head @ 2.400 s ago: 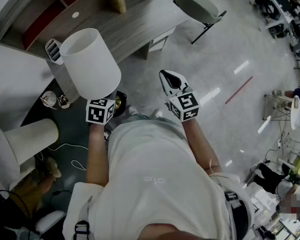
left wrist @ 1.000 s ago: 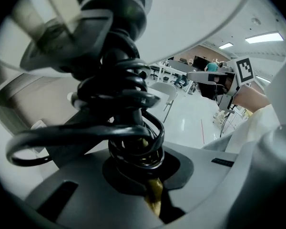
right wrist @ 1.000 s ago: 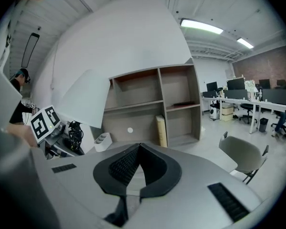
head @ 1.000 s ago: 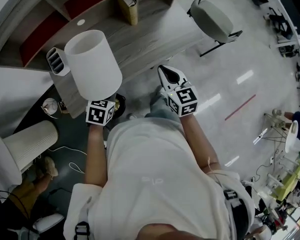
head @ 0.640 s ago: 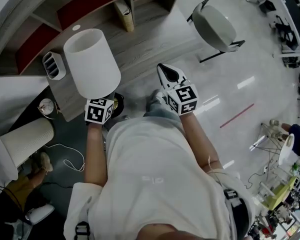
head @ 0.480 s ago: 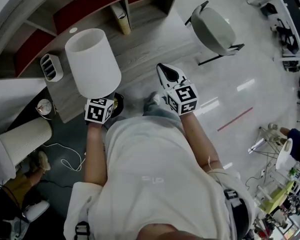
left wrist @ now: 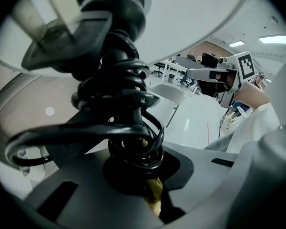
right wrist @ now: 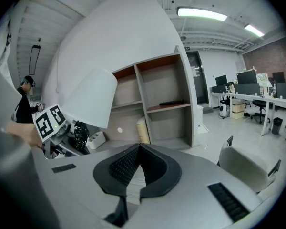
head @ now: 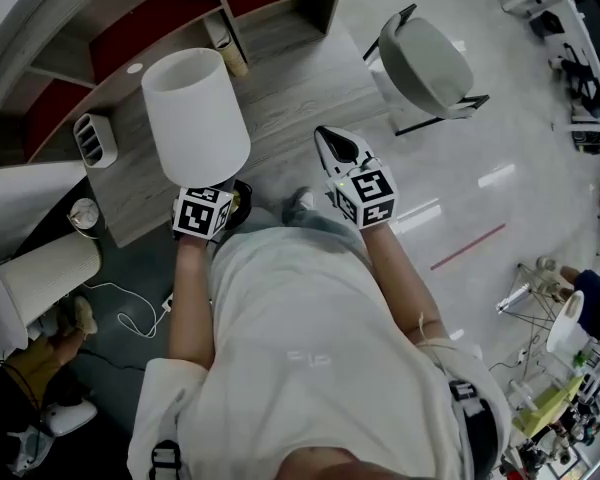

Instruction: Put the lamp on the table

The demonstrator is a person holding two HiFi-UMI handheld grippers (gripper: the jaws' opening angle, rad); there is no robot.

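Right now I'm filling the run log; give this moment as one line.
left gripper: shut on lamp | right gripper: shut, empty | lamp: held up, not on wooden table

An office with a glossy pale floor (head: 540, 98), a grey chair (head: 427, 53) beside a wooden table (head: 300, 78) backed by open red-lined shelves (head: 160, 18), and strip lights (right wrist: 201, 14) on the ceiling.

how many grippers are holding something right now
1: the left gripper, by the table edge, clamped on the lamp. The right gripper is shut on nothing.
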